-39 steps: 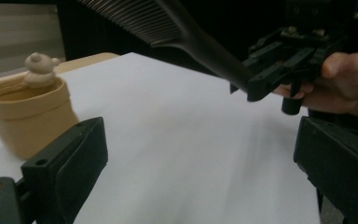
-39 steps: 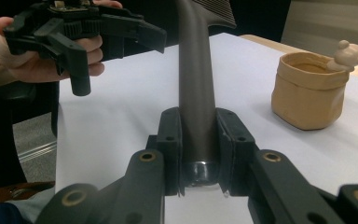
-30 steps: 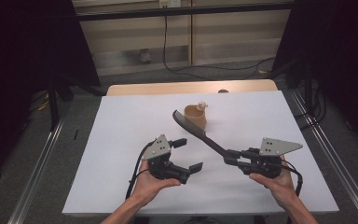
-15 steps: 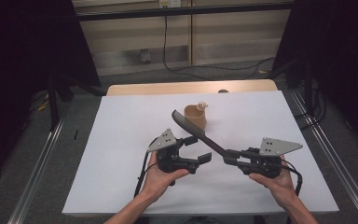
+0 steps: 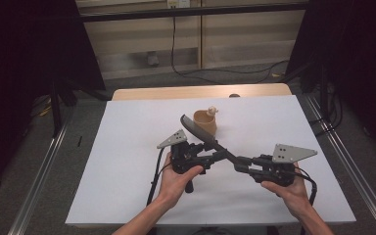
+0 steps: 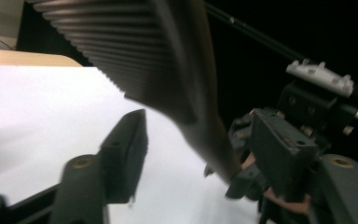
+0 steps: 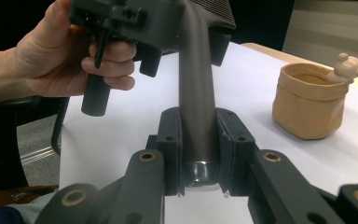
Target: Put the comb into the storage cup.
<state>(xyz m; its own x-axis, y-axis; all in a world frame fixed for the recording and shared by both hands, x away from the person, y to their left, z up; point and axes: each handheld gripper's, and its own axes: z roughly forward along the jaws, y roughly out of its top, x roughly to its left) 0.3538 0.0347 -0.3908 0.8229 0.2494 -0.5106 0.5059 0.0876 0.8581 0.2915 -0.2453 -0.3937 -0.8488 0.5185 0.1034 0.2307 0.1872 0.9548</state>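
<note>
Writing: I can read no brand, label or lettering on anything here.
Brush: my dark brush with a ribbed head runs slantwise above the white table, its head up near the pot and its handle end down toward my right side.
Right gripper: I have it clamped on the end of the brush handle; in the right gripper view both pads press the handle's sides.
Left gripper: its jaws have just been closing, with the brush handle between them. In the left gripper view one pad stands clear of the handle, and I cannot tell whether the other touches it, so I count it as not gripping.
Pot: a small tan pot with a little figure on its rim stands on the table just behind the brush head.
</note>
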